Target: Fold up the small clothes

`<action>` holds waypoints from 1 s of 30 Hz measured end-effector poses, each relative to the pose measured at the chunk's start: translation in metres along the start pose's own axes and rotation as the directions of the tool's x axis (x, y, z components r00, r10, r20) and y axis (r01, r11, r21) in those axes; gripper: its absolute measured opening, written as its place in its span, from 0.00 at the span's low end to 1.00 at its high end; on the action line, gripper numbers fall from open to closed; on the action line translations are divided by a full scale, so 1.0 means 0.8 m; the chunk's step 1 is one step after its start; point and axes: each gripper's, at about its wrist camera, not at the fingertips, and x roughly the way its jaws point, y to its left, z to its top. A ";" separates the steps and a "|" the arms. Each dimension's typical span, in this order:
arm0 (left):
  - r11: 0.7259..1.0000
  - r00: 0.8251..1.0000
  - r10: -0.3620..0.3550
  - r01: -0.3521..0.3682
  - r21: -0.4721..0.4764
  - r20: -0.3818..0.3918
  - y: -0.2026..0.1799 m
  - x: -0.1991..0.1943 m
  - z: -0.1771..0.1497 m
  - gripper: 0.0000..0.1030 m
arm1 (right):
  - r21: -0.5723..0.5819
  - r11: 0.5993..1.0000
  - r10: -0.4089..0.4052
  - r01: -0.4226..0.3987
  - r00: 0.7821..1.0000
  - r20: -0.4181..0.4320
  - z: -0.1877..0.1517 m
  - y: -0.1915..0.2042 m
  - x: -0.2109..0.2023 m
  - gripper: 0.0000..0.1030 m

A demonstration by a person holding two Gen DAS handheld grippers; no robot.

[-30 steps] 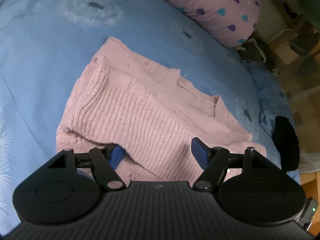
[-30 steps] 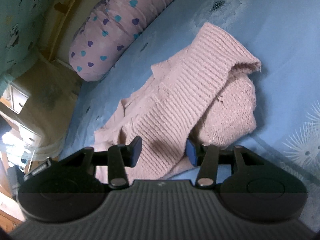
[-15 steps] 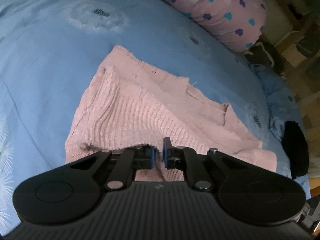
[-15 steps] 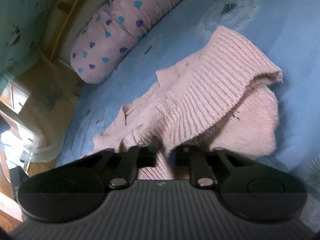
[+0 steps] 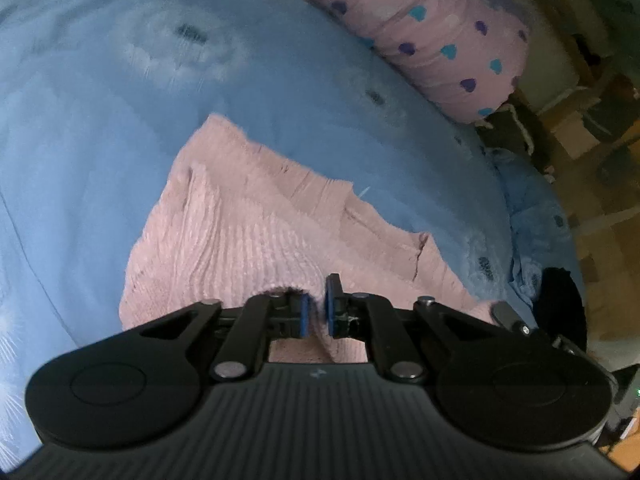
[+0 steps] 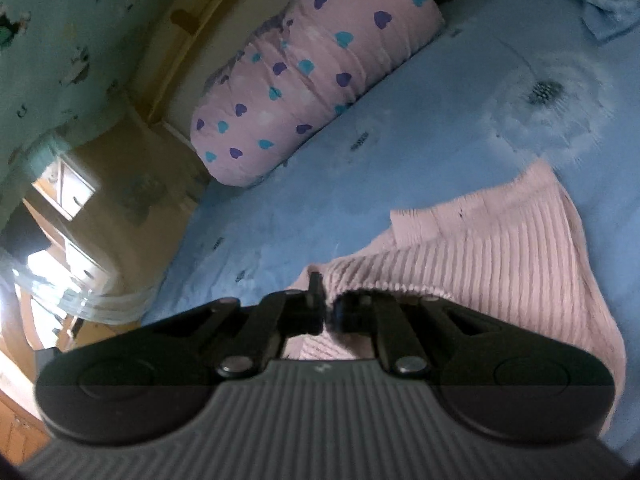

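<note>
Both grippers, left (image 5: 316,316) and right (image 6: 326,312), are clamped on the near edge of the pink sweater (image 5: 248,236), which lies rumpled on the blue bedsheet (image 5: 100,120). The loose knit could slip out or stretch unevenly if one side pulls harder. The heart-print pillow (image 6: 312,76) sits well clear; nothing blocks the fold.

The left tool (image 5: 316,312) is matte black plastic: a ribbed housing fills the near edge, flanked by two round lobes, each with a faint raised disc. Two flat link arms run from silver rivets to the fingers, which carry blue pads (image 5: 303,314). A small pale logo sits on the ribbed body. The right tool (image 6: 325,312) has the same build, black with silver rivets, though its pads look dark and blurred.
</note>
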 end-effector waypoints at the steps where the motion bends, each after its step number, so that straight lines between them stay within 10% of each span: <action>1: 1.000 1.000 -0.006 0.006 -0.024 -0.009 0.003 0.000 0.001 0.09 | -0.009 1.000 -0.010 0.010 1.000 -0.008 0.004 0.001 0.007 0.08; 15: 0.974 0.992 0.089 -0.105 0.202 0.088 -0.027 0.008 0.039 0.10 | -0.076 0.971 -0.236 0.226 0.958 -0.165 0.052 0.000 0.107 0.16; 19: 0.959 0.990 0.112 -0.131 0.252 0.089 -0.032 0.018 0.062 0.11 | -0.140 0.965 -0.237 0.223 0.967 -0.095 0.059 0.009 0.073 0.53; 21: 0.954 0.990 0.120 -0.134 0.270 0.068 -0.036 0.023 0.075 0.14 | -0.187 0.954 -0.252 0.233 0.964 -0.082 0.064 0.011 0.064 0.54; 30: 0.943 0.991 0.136 -0.134 0.304 0.017 -0.064 0.032 0.111 0.81 | -0.322 0.924 -0.251 0.206 0.962 -0.103 0.052 0.005 0.020 0.54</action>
